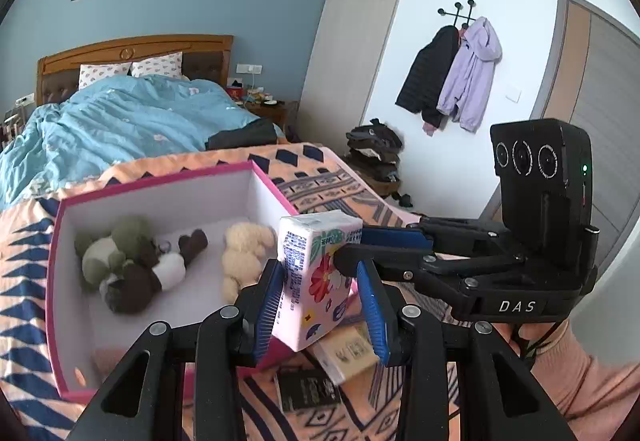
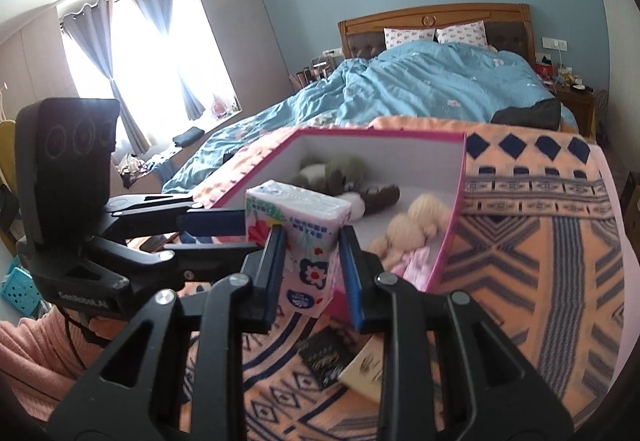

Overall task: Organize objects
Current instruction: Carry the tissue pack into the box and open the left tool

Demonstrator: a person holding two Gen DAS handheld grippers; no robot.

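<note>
A white tissue pack with a flower print is held above the near corner of a pink box with a white inside. My left gripper has its blue pads on both sides of the pack; the right pad looks a little off it. My right gripper is shut on the same pack from the right; it shows in the left wrist view. In the box lie a green and brown plush toy and a cream plush toy.
The box stands on an orange patterned blanket at the foot of a bed with a blue duvet. A black card and a cream card lie on the blanket below the pack.
</note>
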